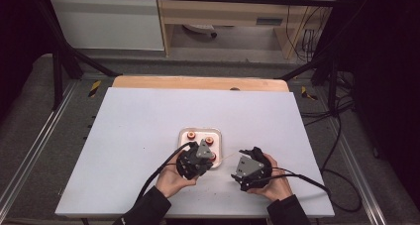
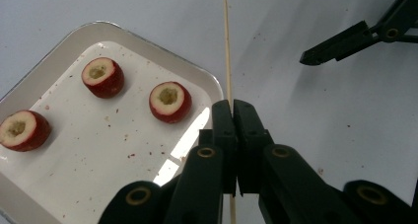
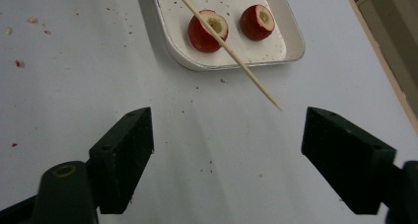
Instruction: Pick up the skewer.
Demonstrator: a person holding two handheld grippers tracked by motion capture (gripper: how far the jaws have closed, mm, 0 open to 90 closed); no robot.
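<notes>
A thin wooden skewer (image 2: 227, 46) is clamped between the jaws of my left gripper (image 2: 232, 105), which is shut on it. The stick runs out past the corner of a white tray (image 2: 98, 25). In the tray lie three cored red fruit pieces (image 2: 170, 101). In the high view the left gripper (image 1: 209, 158) sits at the tray's (image 1: 184, 136) near right corner. My right gripper (image 3: 229, 130) stands open just off the skewer's (image 3: 236, 61) pointed tip, with nothing between its jaws. It faces the left one (image 1: 238, 165) from the right.
The white table board (image 1: 148, 136) carries small red crumbs (image 3: 18, 63) around the tray. A wooden strip (image 1: 198, 82) borders its far side. Black cables (image 1: 307, 178) trail from both grippers. Metal frame legs and rails stand beside the table.
</notes>
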